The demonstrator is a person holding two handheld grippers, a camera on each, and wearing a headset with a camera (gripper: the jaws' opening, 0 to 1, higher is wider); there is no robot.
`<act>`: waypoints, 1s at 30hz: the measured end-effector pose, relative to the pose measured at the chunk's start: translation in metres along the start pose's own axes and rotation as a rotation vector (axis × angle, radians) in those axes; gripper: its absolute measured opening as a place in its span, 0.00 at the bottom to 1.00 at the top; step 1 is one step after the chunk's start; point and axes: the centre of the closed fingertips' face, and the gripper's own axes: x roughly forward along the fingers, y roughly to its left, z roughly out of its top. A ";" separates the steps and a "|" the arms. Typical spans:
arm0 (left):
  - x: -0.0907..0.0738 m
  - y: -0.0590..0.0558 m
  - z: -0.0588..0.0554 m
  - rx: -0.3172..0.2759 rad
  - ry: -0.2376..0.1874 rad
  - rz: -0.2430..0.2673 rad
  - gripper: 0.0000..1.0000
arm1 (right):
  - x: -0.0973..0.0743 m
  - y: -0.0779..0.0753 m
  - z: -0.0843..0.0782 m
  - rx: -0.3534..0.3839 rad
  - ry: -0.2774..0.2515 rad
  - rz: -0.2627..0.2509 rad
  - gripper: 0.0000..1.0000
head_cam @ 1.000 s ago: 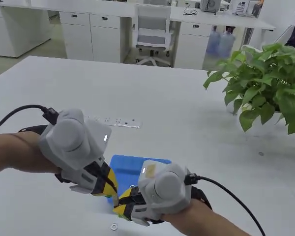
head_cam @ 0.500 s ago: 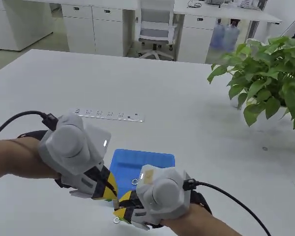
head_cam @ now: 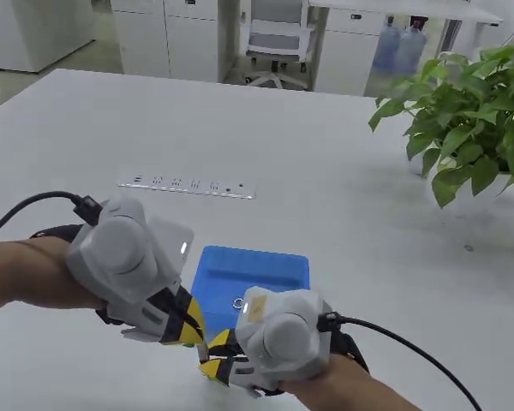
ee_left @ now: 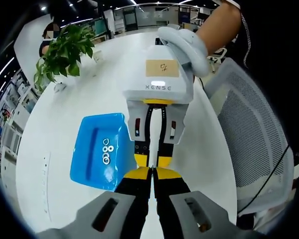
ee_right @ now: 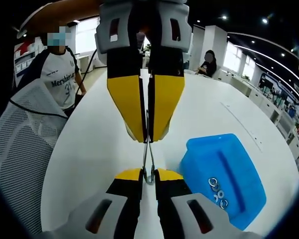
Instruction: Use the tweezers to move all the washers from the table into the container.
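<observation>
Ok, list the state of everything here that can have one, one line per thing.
left gripper: shut on the tweezers.
right gripper: shut on the tweezers.
tweezers: gripped by both grippers, legs close together.
container: open on top, sitting on the table, holding washers.
washers: lying clustered inside the container.
power strip: lying flat on the table.

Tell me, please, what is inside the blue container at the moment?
A small cluster of washers lies on the floor of the blue container. In the head view the right gripper covers part of its near edge, so anything lying there is hidden.
</observation>
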 end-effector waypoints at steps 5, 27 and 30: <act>-0.001 0.001 0.000 -0.008 -0.008 0.003 0.06 | 0.001 -0.001 0.001 0.004 -0.003 -0.002 0.11; 0.002 0.003 0.001 0.005 -0.006 0.001 0.06 | -0.001 0.000 -0.001 0.030 0.004 -0.012 0.11; 0.002 0.003 0.001 0.005 -0.005 -0.003 0.06 | -0.001 0.001 -0.001 0.035 0.005 -0.006 0.11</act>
